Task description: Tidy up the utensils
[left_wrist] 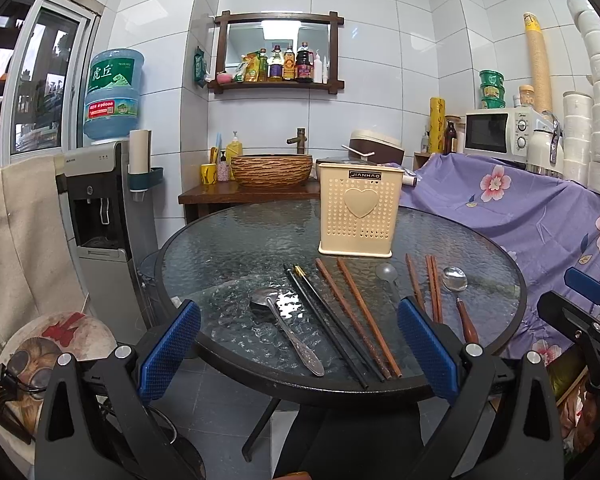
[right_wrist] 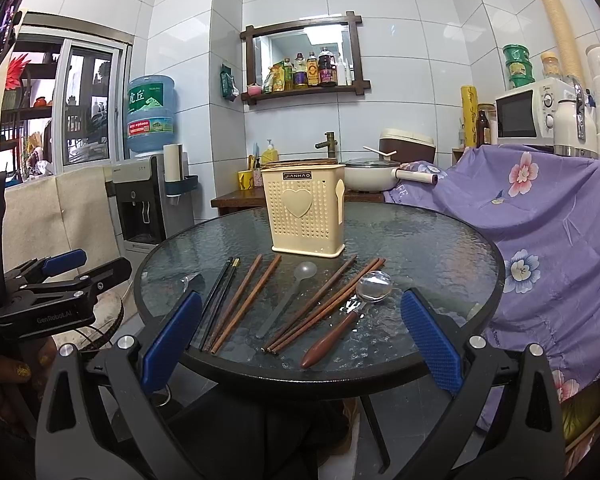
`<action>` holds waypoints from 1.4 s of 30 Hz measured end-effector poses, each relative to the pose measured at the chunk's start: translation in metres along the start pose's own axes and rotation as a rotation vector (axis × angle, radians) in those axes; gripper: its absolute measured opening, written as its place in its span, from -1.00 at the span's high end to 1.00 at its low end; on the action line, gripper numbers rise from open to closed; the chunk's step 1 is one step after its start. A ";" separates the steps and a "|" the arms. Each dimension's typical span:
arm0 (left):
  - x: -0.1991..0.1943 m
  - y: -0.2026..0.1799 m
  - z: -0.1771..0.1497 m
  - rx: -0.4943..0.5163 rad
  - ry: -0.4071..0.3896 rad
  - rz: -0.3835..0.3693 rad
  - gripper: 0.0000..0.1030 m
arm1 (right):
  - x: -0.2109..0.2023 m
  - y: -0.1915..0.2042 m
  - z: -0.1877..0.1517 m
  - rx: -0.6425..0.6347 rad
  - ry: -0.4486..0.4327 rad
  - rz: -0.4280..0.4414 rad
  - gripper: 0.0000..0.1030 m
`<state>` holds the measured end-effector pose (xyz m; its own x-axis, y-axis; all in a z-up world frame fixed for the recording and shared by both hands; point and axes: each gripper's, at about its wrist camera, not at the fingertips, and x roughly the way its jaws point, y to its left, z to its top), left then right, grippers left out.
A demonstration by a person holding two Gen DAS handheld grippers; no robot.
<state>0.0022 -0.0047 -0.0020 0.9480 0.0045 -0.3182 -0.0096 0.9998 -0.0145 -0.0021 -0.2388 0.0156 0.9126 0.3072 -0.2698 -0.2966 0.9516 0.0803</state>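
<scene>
We are holding the left gripper [left_wrist: 298, 344] just off the near edge of the round glass desk [left_wrist: 228, 248], its blue pads spread wide apart and gripping nothing. Between those pads in the left wrist view, the utensils are lying in a row on the glass: a metal spoon [left_wrist: 288, 326] at the left, then a pair of black chopsticks [left_wrist: 328, 322], then two brown chopsticks [left_wrist: 358, 316]. A clear plastic spoon [left_wrist: 388, 274] is sitting further right, near three more brown chopsticks [left_wrist: 430, 292] and a wood-handled spoon [left_wrist: 458, 296], which are lying beyond the right pad. All of them are ahead of the gripper and none is touching it.

We are holding the right gripper [right_wrist: 300, 344] the same way at the near edge, fingers wide apart and empty. In its view the wood-handled spoon [right_wrist: 340, 320] is lying between the pads, closest to the right one, with the three brown chopsticks [right_wrist: 316, 308] just left of it and the clear spoon [right_wrist: 290, 296] beside those. The black pair [right_wrist: 218, 300] is running behind the left pad.

The cream holder [left_wrist: 358, 208] is standing upright at the far middle of the desk, behind the row and well apart from both grippers. In the right wrist view, the left gripper [right_wrist: 64, 276] is hanging off the desk's left side.
</scene>
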 end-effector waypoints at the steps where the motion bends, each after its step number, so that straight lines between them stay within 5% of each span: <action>1: 0.000 0.000 0.000 0.000 0.000 0.000 -0.88 | 0.000 0.000 0.000 0.000 0.000 0.000 -0.91; 31: 0.000 0.001 -0.001 0.000 0.005 0.000 -0.88 | 0.002 0.001 -0.002 0.004 0.009 0.002 -0.91; 42: 0.022 0.011 -0.012 -0.031 0.127 -0.019 -0.88 | 0.025 -0.007 -0.006 0.005 0.104 -0.055 -0.91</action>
<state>0.0195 0.0066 -0.0205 0.9000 -0.0186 -0.4354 -0.0036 0.9987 -0.0502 0.0206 -0.2378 0.0027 0.8935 0.2522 -0.3716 -0.2449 0.9672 0.0676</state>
